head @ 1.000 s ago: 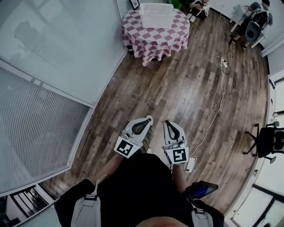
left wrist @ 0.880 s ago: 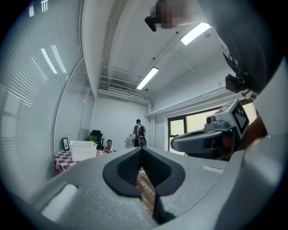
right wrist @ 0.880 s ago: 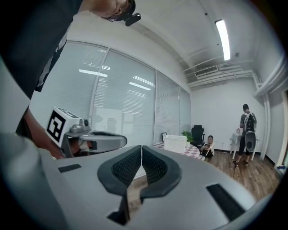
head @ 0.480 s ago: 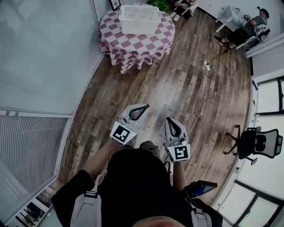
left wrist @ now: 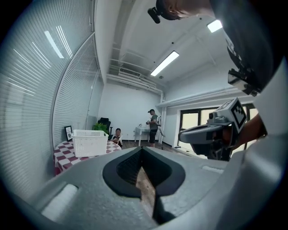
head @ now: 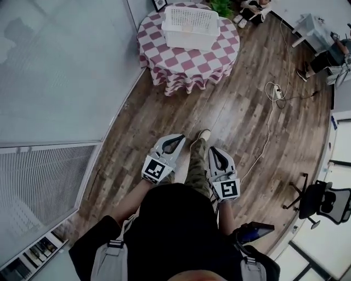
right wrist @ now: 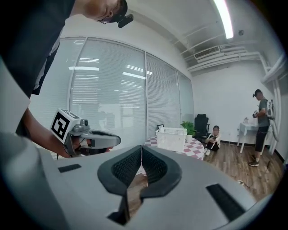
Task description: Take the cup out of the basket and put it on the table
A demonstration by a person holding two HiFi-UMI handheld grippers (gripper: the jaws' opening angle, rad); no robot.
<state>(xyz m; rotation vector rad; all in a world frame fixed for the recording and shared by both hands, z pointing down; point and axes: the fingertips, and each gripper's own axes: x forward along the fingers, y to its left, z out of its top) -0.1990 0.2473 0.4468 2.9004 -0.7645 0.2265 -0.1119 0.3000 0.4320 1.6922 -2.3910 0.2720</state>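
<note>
A white slatted basket (head: 191, 24) stands on a round table with a red-and-white checked cloth (head: 186, 60) at the far end of the room. No cup shows; the basket's inside is too far off to make out. My left gripper (head: 181, 138) and right gripper (head: 214, 149) are held side by side at waist height, both shut and empty, several steps short of the table. In the left gripper view the basket (left wrist: 90, 143) sits far left beyond my shut left gripper (left wrist: 142, 150). The right gripper view shows the basket (right wrist: 171, 139) straight beyond my right gripper (right wrist: 141, 148).
A glass wall with blinds (head: 49, 181) runs along the left. A white cable with a power strip (head: 272, 93) lies on the wood floor to the right. An office chair (head: 321, 200) stands at far right. People (head: 253, 6) and a plant (head: 222, 6) are behind the table.
The table and basket have shifted in the head view as the person walks toward them; a foot now shows between the grippers. Both grippers stay shut and side by side.
</note>
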